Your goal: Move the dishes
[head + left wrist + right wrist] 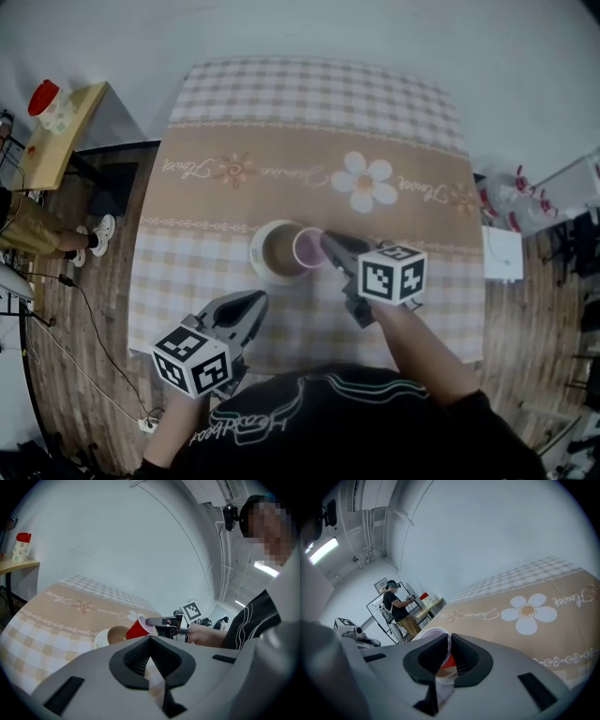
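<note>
A red cup (308, 247) with a pale inside hangs tilted over a white bowl (272, 251) with a brown inside, near the middle of the flowered tablecloth (309, 122). My right gripper (328, 242) is shut on the cup's rim. In the right gripper view the rim (433, 632) shows between the pads of the right gripper (450, 641). The left gripper view shows the cup (137, 629) lying sideways over the bowl (105, 637). My left gripper (253, 302) hovers at the table's front left, shut with nothing in it, and its jaws (149, 641) meet at the tips.
A small wooden side table (56, 122) with a red-lidded cup stands off the far left corner. A person's legs (37, 234) show at the left, with cables on the floor. A white box (502, 253) sits on the floor to the right.
</note>
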Available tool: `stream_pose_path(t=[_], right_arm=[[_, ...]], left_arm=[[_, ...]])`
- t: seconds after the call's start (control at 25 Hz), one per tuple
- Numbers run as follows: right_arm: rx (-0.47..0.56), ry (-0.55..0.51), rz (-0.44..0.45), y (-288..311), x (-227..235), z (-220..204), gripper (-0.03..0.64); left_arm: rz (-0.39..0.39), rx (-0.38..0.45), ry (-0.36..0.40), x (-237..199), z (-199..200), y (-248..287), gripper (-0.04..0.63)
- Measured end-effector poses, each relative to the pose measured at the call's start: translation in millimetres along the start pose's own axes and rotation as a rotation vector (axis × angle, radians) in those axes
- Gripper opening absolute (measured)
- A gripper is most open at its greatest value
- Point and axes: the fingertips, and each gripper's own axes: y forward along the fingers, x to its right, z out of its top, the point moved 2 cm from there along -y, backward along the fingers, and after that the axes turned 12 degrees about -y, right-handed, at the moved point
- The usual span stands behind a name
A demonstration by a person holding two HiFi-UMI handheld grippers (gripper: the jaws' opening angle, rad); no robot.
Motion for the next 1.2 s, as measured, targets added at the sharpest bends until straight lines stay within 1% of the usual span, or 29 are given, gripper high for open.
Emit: stream_pose_path(t=[0.16, 0.52, 1.0, 1.2], right_arm=[[0.049, 0.027, -0.035, -26.4, 11.4, 7.9, 0.034], [0.119, 0.083, -0.169, -90.2, 45.9, 6.4, 0.034], [0.147, 0.131, -0.341, -155.2, 93.7, -17.9, 0.034], [0.135, 0.165, -0.405, -176.3, 116.0, -31.3, 0.034]], left_arm=[[-0.018, -0.009, 0.013, 7.2, 1.9, 8.3, -0.005], [-0.080, -0.045, 0.050, 27.2, 3.0, 31.1, -0.005], [-0.127, -0.082, 0.070, 40.8, -0.5, 55.3, -0.005], [-0.140, -0.099, 0.068, 44.4, 0.0, 65.3, -0.005]])
